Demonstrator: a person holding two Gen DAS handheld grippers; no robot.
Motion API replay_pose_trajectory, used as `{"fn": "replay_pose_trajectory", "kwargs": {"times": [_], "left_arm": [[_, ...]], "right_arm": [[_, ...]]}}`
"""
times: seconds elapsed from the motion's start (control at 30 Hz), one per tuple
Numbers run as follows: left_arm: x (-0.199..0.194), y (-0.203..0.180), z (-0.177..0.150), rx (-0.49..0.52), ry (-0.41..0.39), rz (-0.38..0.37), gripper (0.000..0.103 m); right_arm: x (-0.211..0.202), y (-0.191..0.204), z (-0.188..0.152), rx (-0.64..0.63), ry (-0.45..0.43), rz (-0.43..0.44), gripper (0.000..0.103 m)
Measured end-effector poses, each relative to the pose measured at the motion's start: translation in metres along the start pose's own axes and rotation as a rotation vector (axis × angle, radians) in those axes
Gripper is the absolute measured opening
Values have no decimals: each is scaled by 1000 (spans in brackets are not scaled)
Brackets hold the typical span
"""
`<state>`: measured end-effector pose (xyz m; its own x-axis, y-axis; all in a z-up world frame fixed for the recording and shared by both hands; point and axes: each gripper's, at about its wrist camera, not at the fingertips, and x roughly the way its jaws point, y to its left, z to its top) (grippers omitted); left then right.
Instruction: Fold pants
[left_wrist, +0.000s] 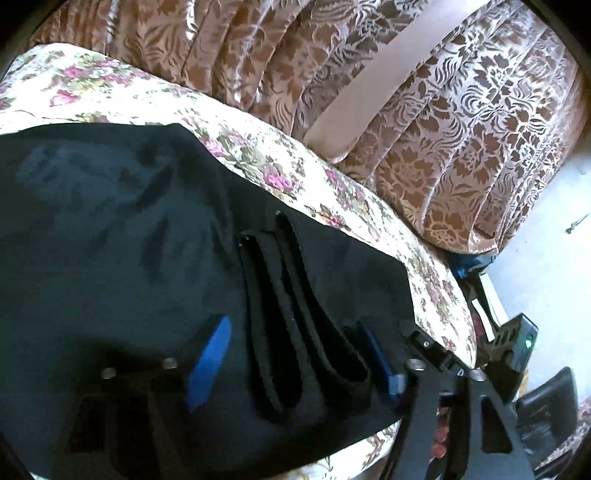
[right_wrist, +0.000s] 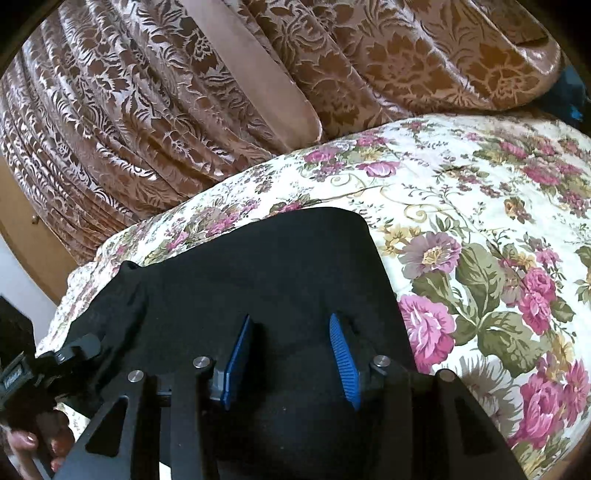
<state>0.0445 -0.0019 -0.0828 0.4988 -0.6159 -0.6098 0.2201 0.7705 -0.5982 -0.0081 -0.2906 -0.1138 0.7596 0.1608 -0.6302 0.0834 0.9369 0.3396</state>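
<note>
a bed takes up the near part of the room, covered by a cream bedspread (right_wrist: 480, 206) printed with pink and purple roses and green leaves. behind it hangs a heavy brown curtain (right_wrist: 129, 122) with a pale raised leaf-and-flower pattern, falling in deep folds right down to the edge of the bed. a plain dusty-pink band (left_wrist: 373, 85) runs diagonally across those folds. daylight catches the curtain and makes the pale pattern shine. past the end of the bed, seen from the left wrist, there is a strip of light grey floor (left_wrist: 554, 229). on the far left of the right wrist view a bit of tan wooden furniture (right_wrist: 22, 225) shows beside a white wall
</note>
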Motion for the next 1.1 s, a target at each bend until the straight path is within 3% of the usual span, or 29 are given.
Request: {"fn": "replay_pose_trajectory", "kwargs": {"times": [0.03, 0.1, 0.27, 0.43, 0.5, 0.6, 0.73, 0.83, 0.9, 1.0, 1.1], "left_arm": [[5, -2, 2, -4, 11, -4, 56], [11, -1, 2, 1, 26, -17, 32], [13, -3, -2, 46, 8, 23, 23], [10, -6, -2, 85, -17, 37, 18], [4, -8, -1, 73, -28, 40, 16], [-16, -18, 2, 88, -74, 18, 16], [-13, -21, 3, 145, -80, 61, 16], [1, -5, -1, 111, -28, 74, 18], [-1, 8, -6, 52, -37, 55, 35], [-23, 21, -10, 5, -95, 50, 57], [-59, 30, -13, 12, -208, 134, 62]], "right_arm": [[-1, 3, -2, -22, -14, -13, 45], [-1, 7, -8, -49, -51, -28, 47], [-1, 16, -25, -184, -209, -82, 50], [2, 15, -22, -202, -199, -81, 52], [3, 16, -19, -200, -169, -85, 52], [4, 22, 2, -164, 7, -100, 52], [6, 11, 16, -79, 111, -29, 53], [6, 10, 11, -82, 96, -23, 53], [5, 15, 5, -106, 56, -40, 55], [5, 23, -4, -189, -1, -70, 60], [7, 25, -5, -236, -21, -71, 61]]}}
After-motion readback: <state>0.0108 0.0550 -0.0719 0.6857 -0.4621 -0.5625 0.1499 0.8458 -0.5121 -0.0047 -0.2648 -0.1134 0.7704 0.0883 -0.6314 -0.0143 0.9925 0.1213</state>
